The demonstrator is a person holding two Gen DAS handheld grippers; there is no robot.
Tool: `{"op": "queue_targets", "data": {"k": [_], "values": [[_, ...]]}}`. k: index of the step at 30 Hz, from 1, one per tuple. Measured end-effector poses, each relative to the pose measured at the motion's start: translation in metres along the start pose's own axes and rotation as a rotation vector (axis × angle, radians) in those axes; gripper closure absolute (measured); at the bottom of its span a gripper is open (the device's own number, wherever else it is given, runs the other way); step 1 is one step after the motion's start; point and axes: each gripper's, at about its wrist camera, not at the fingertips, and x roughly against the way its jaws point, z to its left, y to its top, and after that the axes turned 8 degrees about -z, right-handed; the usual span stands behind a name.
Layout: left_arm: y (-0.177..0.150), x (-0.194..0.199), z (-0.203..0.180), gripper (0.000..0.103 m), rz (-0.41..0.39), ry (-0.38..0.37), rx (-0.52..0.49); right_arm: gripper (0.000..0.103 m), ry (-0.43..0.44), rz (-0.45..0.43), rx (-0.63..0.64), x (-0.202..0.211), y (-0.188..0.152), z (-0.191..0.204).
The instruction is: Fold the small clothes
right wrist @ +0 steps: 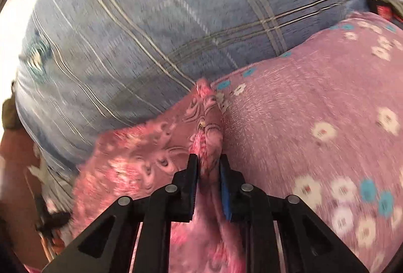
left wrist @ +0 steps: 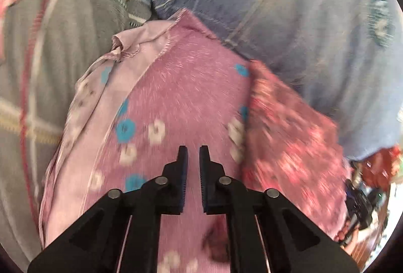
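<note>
Two cloths lay on a bed, seen first from the left wrist. The surface was a blue checked sheet (left wrist: 289, 8) with pale lines; a grey checked cloth (left wrist: 50, 71) with a red stitched line covered the left part, and a small teal flower print showed at far right. At the lower right edge, a bit of cluttered room, too blurred to tell. A mauve garment (left wrist: 181, 96) with white and teal flowers filled the middle, its long axis running from the camera up and away to a pointed hem corner at the sheet. Its paler inside face was turned over along the left edge. A red-pink patterned cloth (left wrist: 289, 137) lay over its right side. The left gripper (left wrist: 193, 154) hung over the mauve cloth, fingers nearly together with a thin gap, nothing seen between them.

From the right wrist, the same blue sheet (right wrist: 151, 21) took up the upper half, curving off to a bright blur at left; brown floor or furniture at lower left, unclear. The mauve garment (right wrist: 314, 109) lay at right, its edge running diagonally up to the right. The red-pink cloth (right wrist: 131, 154) lay at left, touching it. The right gripper (right wrist: 208, 159) was clamped on a raised fold of the red-pink cloth, the ridge pointing straight away from the fingers.
</note>
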Motion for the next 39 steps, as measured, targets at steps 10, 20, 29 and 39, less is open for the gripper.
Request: {"op": "queue_targets", "data": {"k": [10, 20, 29, 39], "values": [[-0.095, 0.025, -0.064, 0.037, 0.013, -0.275, 0.046, 0.054, 0.188, 0.015, -0.082, 0.105, -0.084, -0.011], [-0.104, -0.005, -0.068, 0.037, 0.065, -0.254, 0.231, 0.054, 0.232, 0.017, -0.351, 0.071, -0.125, -0.038], [-0.080, 0.017, -0.066, 0.094, -0.060, -0.127, 0.206, 0.098, 0.274, -0.105, -0.253, 0.090, -0.086, -0.013], [-0.097, 0.028, -0.029, 0.103, -0.040, -0.054, 0.209, 0.092, 0.105, 0.015, -0.234, 0.073, -0.106, -0.036]]}}
